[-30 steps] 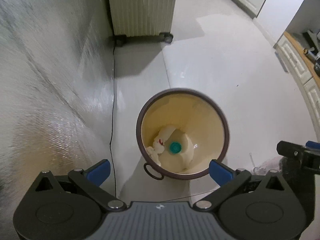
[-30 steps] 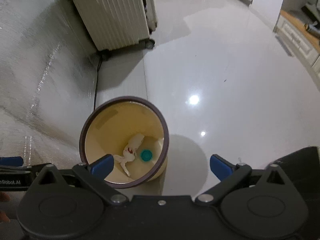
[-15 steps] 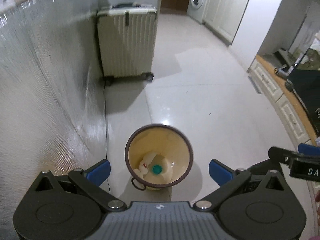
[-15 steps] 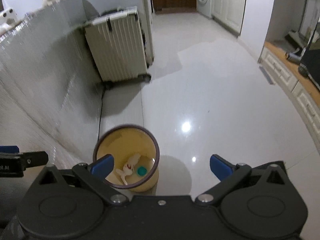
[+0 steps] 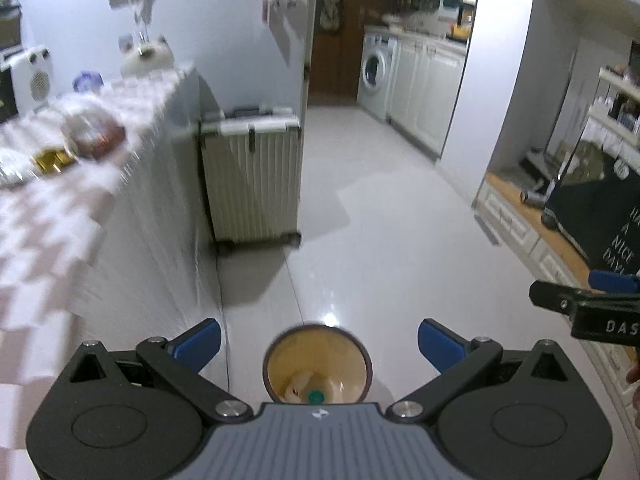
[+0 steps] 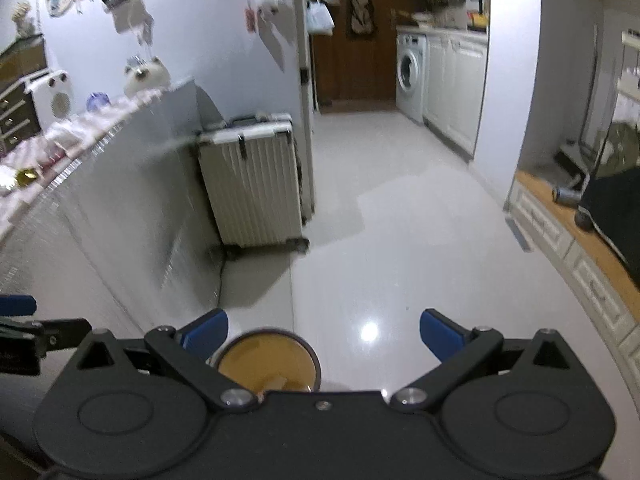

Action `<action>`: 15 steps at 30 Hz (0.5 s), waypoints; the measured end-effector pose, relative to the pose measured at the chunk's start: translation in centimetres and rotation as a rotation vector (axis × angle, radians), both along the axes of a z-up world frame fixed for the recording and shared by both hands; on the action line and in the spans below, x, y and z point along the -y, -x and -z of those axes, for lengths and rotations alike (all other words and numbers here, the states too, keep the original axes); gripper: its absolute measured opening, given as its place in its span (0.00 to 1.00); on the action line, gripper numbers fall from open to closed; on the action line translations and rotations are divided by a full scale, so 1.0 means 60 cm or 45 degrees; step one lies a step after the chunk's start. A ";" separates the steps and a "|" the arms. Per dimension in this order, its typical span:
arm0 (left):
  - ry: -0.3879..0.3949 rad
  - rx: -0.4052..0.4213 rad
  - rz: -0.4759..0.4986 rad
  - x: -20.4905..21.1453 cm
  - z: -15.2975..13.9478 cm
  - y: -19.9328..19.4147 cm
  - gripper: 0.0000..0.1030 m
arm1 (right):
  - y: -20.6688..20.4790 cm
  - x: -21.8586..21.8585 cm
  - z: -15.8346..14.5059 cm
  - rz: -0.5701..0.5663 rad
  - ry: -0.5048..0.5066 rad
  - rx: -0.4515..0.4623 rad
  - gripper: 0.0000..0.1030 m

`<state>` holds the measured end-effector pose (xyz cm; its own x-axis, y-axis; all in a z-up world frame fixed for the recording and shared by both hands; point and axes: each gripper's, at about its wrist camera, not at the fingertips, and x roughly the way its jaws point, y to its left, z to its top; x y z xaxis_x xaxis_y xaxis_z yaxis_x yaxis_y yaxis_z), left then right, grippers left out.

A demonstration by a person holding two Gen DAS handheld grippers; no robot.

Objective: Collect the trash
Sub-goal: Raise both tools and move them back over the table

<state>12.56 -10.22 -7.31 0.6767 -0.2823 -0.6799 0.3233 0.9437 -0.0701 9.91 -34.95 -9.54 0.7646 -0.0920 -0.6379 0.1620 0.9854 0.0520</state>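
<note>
A round trash bin [image 5: 318, 364] with a dark rim and yellow inside stands on the white floor far below. It holds crumpled white trash [image 5: 299, 387] and a bottle with a green cap [image 5: 315, 396]. It also shows in the right wrist view [image 6: 267, 362], partly hidden by the gripper body. My left gripper [image 5: 319, 340] is open and empty, high above the bin. My right gripper [image 6: 324, 330] is open and empty, also high above it. The right gripper's side shows at the right edge of the left wrist view [image 5: 588, 308].
A table with a checked cloth [image 5: 60, 208] stands at the left, with blurred items: a brown bowl [image 5: 98, 136] and a gold wrapper [image 5: 50, 160]. A ribbed white suitcase [image 5: 252, 180] stands against the wall. White cabinets [image 5: 520, 232] line the right.
Both grippers have risen well above the bin and tilted up. The bin has shrunk toward the bottom of both views, and the tabletop and room have come into sight.
</note>
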 end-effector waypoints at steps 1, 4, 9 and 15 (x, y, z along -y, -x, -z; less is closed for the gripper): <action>0.005 0.024 -0.004 -0.003 -0.011 0.006 1.00 | 0.005 -0.004 -0.011 -0.006 0.004 0.017 1.00; 0.018 0.110 -0.038 -0.027 -0.050 0.026 1.00 | 0.022 -0.018 -0.042 -0.025 0.009 0.080 1.00; 0.064 0.215 -0.093 -0.073 -0.105 0.048 1.00 | 0.037 -0.049 -0.096 -0.077 0.022 0.189 1.00; 0.058 0.316 -0.171 -0.135 -0.155 0.053 1.00 | 0.030 -0.090 -0.150 -0.154 0.018 0.300 1.00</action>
